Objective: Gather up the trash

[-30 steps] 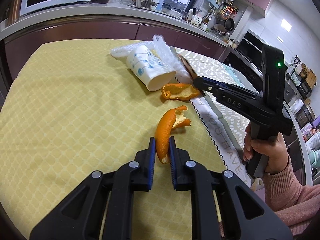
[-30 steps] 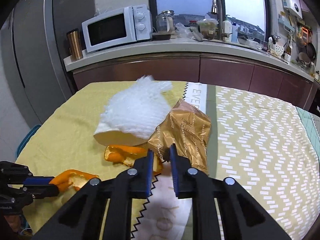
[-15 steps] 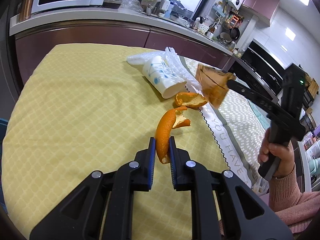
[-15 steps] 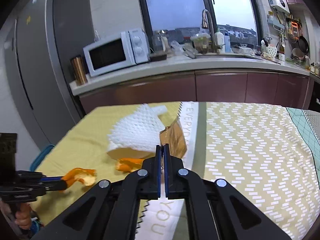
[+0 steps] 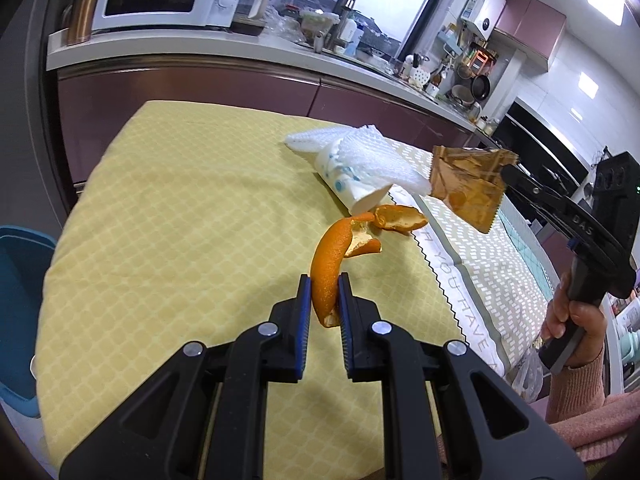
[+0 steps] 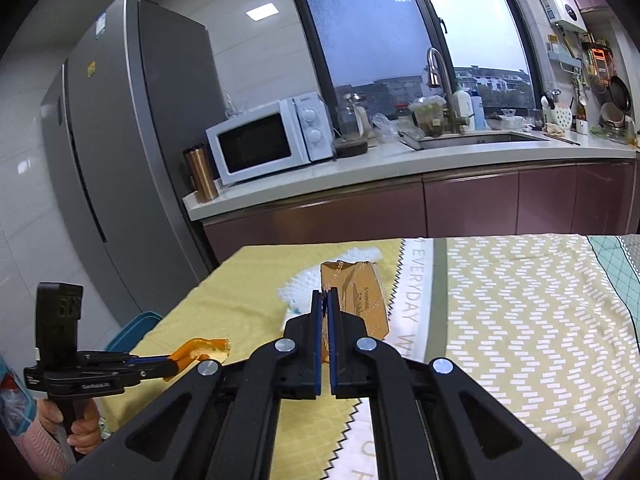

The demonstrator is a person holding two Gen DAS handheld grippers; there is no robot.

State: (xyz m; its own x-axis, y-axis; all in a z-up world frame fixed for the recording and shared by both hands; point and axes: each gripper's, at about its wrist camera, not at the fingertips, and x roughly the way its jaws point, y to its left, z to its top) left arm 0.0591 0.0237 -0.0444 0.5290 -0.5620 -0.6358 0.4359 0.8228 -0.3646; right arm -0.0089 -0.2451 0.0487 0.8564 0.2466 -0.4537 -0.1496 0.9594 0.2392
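My left gripper [image 5: 325, 285] is shut on a long orange peel [image 5: 329, 256] and holds it above the yellow tablecloth [image 5: 168, 216]; it also shows in the right wrist view [image 6: 170, 366] with the peel [image 6: 204, 350]. My right gripper [image 6: 325, 300] is shut on a brown snack wrapper [image 6: 354, 296], lifted above the table; it shows in the left wrist view [image 5: 505, 174] with the wrapper [image 5: 466, 190] hanging from it. A second orange peel [image 5: 398, 218], a tipped paper cup [image 5: 352, 188] and white foam netting [image 5: 372, 158] lie on the table.
A blue bin [image 5: 16, 304] stands on the floor left of the table; it also shows in the right wrist view [image 6: 134, 330]. A patterned cloth [image 6: 520, 320] covers the table's right half. Kitchen counter with microwave [image 6: 268, 140] behind; fridge [image 6: 120, 152] at left.
My right gripper shut on the brown wrapper and lifted it up off the table. My left gripper rose a little and pulled back with the orange peel held.
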